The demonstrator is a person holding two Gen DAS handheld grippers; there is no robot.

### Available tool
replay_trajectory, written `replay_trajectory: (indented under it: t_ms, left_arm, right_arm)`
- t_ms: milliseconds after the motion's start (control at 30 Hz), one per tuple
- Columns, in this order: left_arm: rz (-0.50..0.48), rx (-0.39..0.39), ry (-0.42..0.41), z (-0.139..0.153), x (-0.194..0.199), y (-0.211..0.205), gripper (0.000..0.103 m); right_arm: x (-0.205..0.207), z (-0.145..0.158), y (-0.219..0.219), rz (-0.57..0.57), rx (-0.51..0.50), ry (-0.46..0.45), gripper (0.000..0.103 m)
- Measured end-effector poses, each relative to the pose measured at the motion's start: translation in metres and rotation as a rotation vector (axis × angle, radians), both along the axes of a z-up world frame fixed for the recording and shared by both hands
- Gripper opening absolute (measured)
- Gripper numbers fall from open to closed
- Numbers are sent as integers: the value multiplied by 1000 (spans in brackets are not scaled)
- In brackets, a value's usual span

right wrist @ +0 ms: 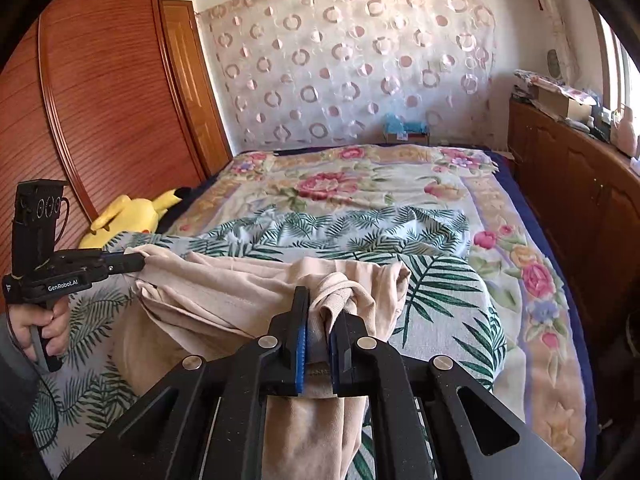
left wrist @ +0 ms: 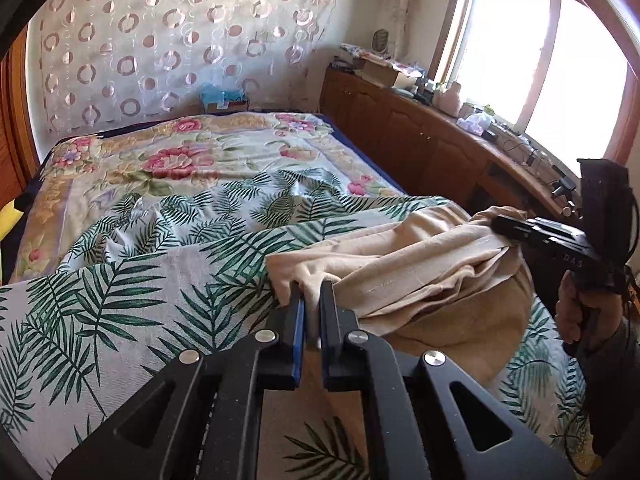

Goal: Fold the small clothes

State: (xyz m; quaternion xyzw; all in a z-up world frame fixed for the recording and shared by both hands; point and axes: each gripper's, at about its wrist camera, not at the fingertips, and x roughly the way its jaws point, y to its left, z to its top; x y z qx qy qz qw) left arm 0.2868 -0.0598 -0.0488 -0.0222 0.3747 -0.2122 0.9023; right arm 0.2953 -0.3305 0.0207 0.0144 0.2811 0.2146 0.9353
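- Left gripper (left wrist: 311, 292) clamped on one edge of the beige garment (left wrist: 404, 268); right gripper (right wrist: 323, 308) pinching a bunched wad of the same cloth at its other end, fabric filling the narrow gap between its blue pads.
- Spread beneath: palm-leaf sheet (left wrist: 120, 300) over a floral bedspread (left wrist: 180, 152), wooden wardrobe (right wrist: 100, 100) on one side, low cabinet (left wrist: 400, 128) under the window on the other.
- Garment stretched between both grippers, upper layer lifted and carried over a lower part lying flat on the sheet.
- Judged progress: a fold in mid-swing, probably the first; cloth rumpled, edges not yet aligned, nothing laid down or smoothed.
- Left to do: lower, release, flatten, likely fold again.
- Yellow plush toy (right wrist: 128, 216) by the wardrobe, uninvolved.
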Motion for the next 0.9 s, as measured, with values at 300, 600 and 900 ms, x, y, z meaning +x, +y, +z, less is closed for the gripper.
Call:
replay_trajectory:
  t_ms: [300, 600, 900]
  left_arm:
    - [0, 4, 13, 2, -9, 24, 63]
    - [-62, 51, 74, -17, -11, 15, 81]
    - [-98, 120, 19, -12, 33, -26, 81]
  right_arm:
    - [-27, 30, -21, -66, -39, -50, 54]
    - [-54, 21, -21, 19, -143, 38, 54]
    - [-11, 51, -4, 83, -117, 16, 7]
